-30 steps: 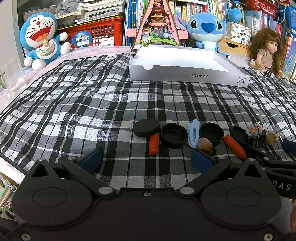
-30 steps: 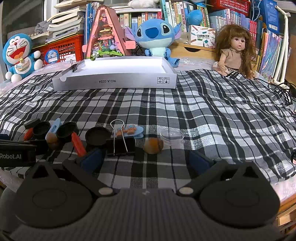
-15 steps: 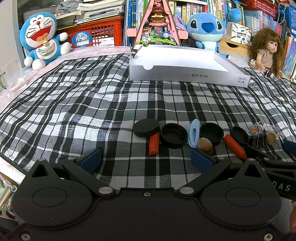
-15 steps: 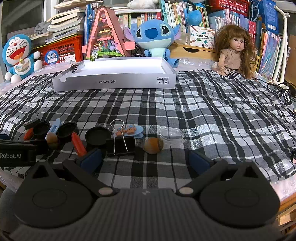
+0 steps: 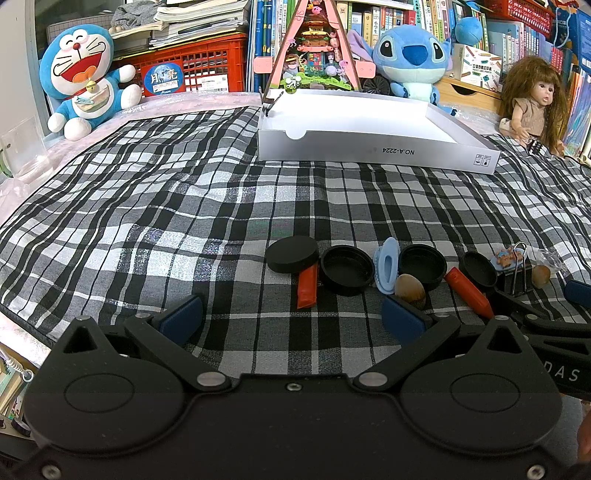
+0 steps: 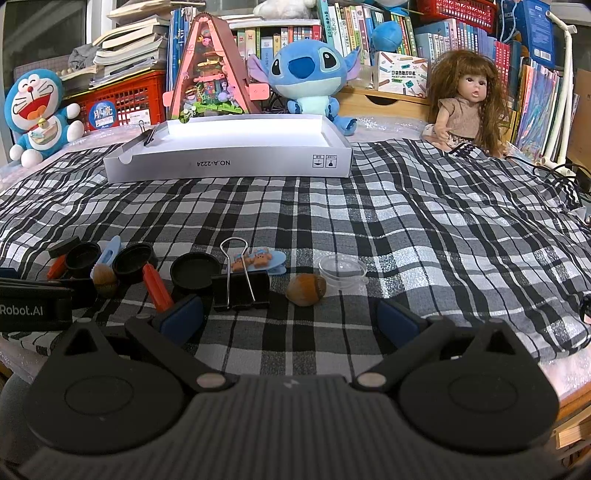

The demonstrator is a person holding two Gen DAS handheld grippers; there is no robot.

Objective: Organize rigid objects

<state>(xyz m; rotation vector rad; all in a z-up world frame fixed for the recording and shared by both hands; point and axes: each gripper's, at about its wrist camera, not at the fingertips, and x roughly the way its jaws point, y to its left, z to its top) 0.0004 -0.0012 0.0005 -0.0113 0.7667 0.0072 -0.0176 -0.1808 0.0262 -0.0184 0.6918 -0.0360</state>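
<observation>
A row of small items lies on the plaid cloth: several black lids (image 5: 346,269), two red crayon-like pieces (image 5: 307,286), a blue clip (image 5: 386,265), brown nuts (image 6: 306,289), a black binder clip (image 6: 241,290), a blue bear clip (image 6: 258,259) and a clear cup (image 6: 342,272). Behind them stands a white box (image 5: 369,149), which is the same white box (image 6: 229,162) in the right wrist view. My left gripper (image 5: 291,317) hangs open just in front of the red piece and lids. My right gripper (image 6: 290,319) is open before the binder clip and nut, holding nothing.
Plush toys (image 5: 85,85), a doll (image 6: 465,107), a red crate (image 5: 199,62) and bookshelves (image 6: 369,33) line the far side. A small binder clip (image 6: 147,134) rests on the box's left rim. The cloth's edge (image 6: 554,343) drops off at the near right.
</observation>
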